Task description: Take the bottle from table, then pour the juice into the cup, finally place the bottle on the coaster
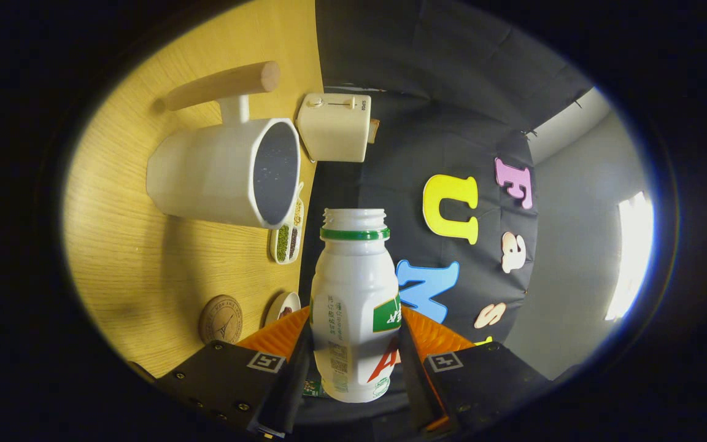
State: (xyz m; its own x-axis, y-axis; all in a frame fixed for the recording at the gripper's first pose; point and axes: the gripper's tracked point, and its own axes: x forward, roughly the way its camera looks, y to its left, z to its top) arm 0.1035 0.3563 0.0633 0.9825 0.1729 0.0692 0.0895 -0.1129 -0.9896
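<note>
While gripper (pixel 353 362) clamps bottle (pixel 353 307) — wooden table (pixel 126 245)

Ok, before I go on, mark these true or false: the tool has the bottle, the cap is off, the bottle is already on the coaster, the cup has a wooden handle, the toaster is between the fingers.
1. The tool is shut on the bottle. True: both fingers press its sides.
2. The bottle's cap is off. True: its threaded neck is open.
3. The bottle stands on the coaster. False: the coaster lies bare on the table, apart from the bottle.
4. The cup has a wooden handle. True.
5. The toaster sits between the fingers. False: it is well beyond them, next to the cup.
</note>
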